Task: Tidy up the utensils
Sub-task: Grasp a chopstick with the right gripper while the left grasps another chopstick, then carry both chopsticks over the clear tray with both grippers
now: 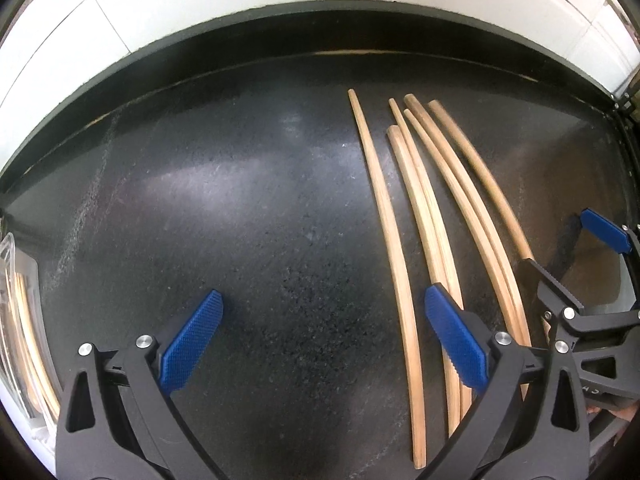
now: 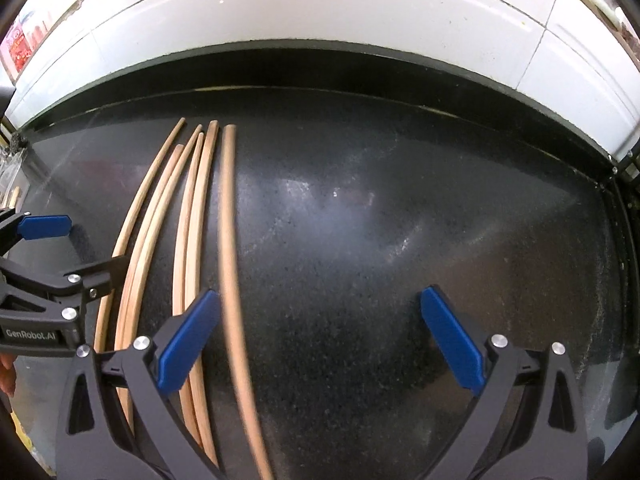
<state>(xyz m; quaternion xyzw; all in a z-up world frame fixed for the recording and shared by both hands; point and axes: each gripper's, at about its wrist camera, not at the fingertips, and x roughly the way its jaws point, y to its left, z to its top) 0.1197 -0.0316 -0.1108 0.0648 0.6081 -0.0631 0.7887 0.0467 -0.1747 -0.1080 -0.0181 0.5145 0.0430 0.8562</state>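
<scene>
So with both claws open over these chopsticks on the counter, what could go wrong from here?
1. The chopsticks lie close together, some touching, so the left claw may pinch two at once or scatter their neighbours.
2. The round sticks could roll on the smooth black counter.
3. The right claw works right beside the left one, so they might collide.

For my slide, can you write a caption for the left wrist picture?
Open left gripper over a black counter, beside six chopsticks lying loose; right gripper at the edge.

6 chopsticks [image 1: 404,264] mid-counter, bare counter [image 1: 240,220] leftward, clear container [image 1: 20,320] far left
</scene>
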